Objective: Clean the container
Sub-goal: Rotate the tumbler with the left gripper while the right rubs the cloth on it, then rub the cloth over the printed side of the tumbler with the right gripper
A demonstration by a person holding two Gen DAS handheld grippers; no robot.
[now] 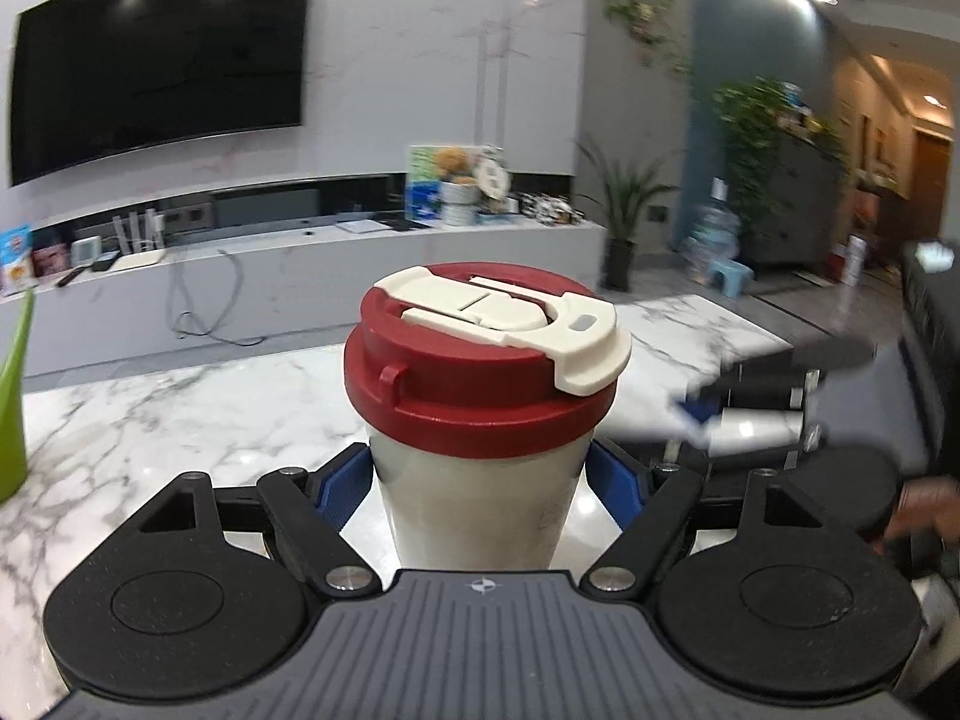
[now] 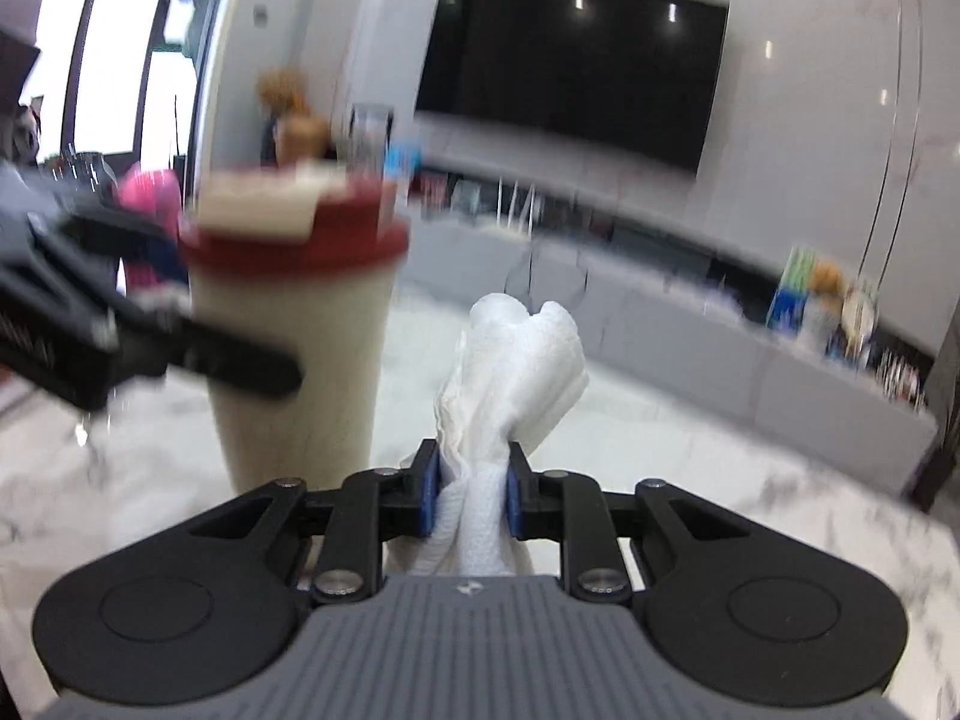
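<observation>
Two grippers engaged: left gripper (image 1: 480, 480) clamped on the cup (image 1: 480, 480), upright on the marble table (image 1: 150, 420); right gripper (image 2: 471, 489) pinching a paper towel (image 2: 516, 360) beside it. Wiping apparently not begun.

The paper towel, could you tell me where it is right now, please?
In the right wrist view the paper towel is bunched up, pinched in the right tool, just right of the cream cup with the red lid.

Glossy marble-look tabletop (image 1: 180, 420), matt plastic cup lid (image 1: 480, 384), soft crumpled paper towel (image 2: 516, 360)
</observation>
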